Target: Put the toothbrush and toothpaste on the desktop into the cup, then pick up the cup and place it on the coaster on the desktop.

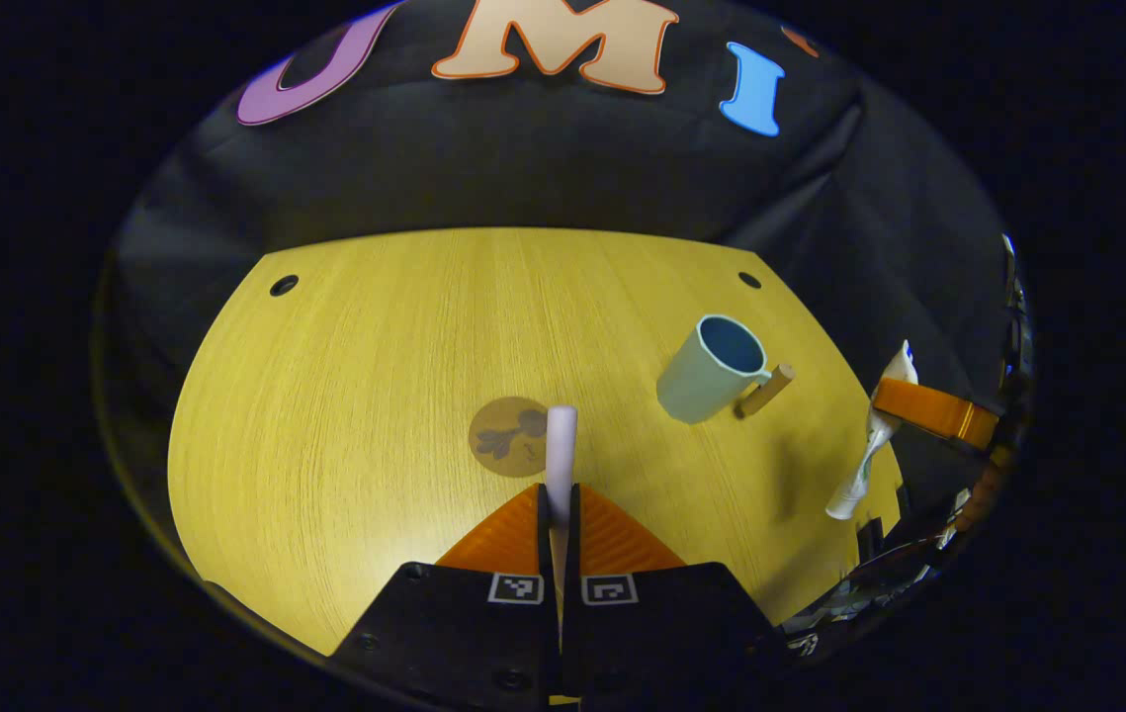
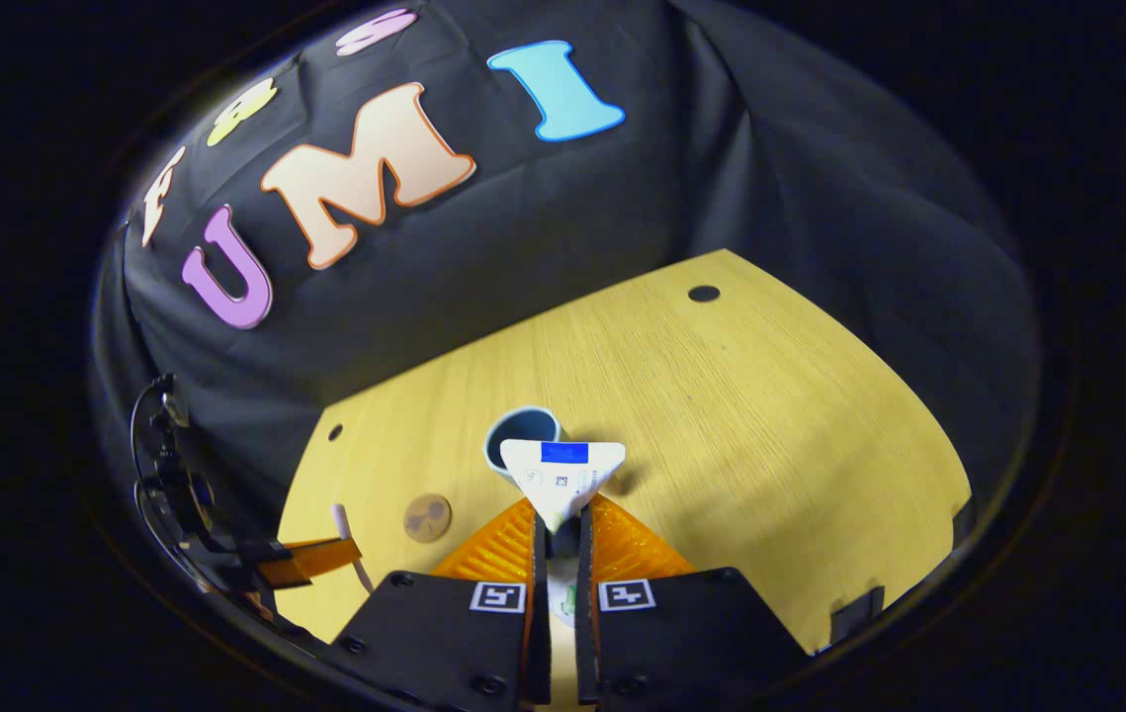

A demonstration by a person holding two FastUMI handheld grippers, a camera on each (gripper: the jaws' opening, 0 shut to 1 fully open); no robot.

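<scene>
The toothbrush point(image 1: 561, 435) is pinched between the fingers of the left tool point(image 1: 559, 499) and held above the desk point(image 1: 375, 396), over the coaster point(image 1: 509, 436). The toothpaste point(image 2: 563, 477) is clamped in the right tool point(image 2: 563, 524), its flat end lying just before the cup point(image 2: 521, 435). In the left gripper view the cup stands empty at two o'clock. The loading step is judged to be in hand; next, each item must be carried over the rim and released upright.
</scene>
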